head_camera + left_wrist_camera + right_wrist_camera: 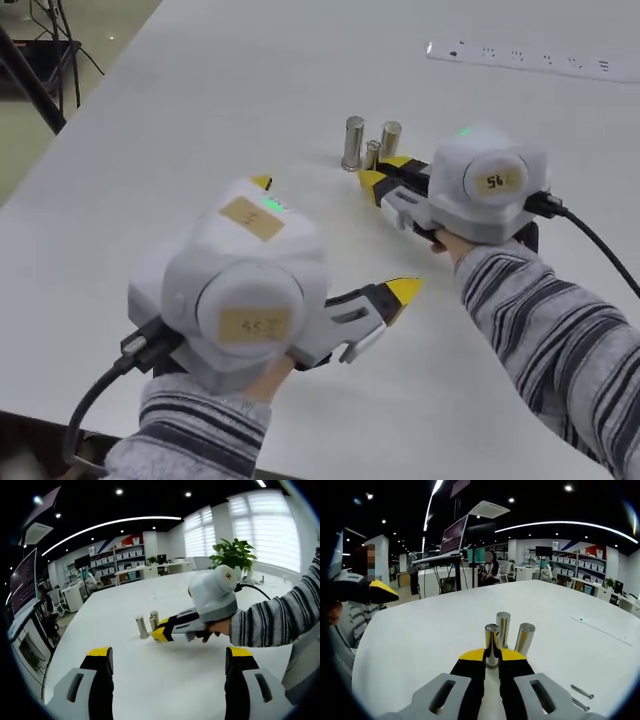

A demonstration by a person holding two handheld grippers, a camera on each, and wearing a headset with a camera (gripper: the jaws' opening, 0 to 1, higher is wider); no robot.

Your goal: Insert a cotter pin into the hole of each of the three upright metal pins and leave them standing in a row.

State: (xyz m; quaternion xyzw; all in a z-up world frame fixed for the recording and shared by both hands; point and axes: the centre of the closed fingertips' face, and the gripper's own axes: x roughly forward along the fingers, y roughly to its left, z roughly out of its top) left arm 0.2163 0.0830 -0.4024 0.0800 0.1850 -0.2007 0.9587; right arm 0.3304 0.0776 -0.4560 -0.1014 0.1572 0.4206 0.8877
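White bench (250,100), open office behind.
Metal pins (504,625): three, upright, clustered.
Right gripper (492,656): clamped on nearest pin (491,642).
Left gripper (170,652): jaws spread, empty, well back.
Cotter pins (581,691): loose on bench.
Step, judged: steadying a pin; next likely calls for fetching a cotter pin.

In the right gripper view the front pin (491,637) has its foot hidden between the right gripper (492,656) jaws, and it covers part of the middle pin (503,625) behind it. Holes in either are too small to tell. 2 thin rods (581,691) lying to the right are too small to identify. In the head view the power strip (520,58) is cut off at the right edge, and the left gripper (333,236) casing hides most of its far jaw.
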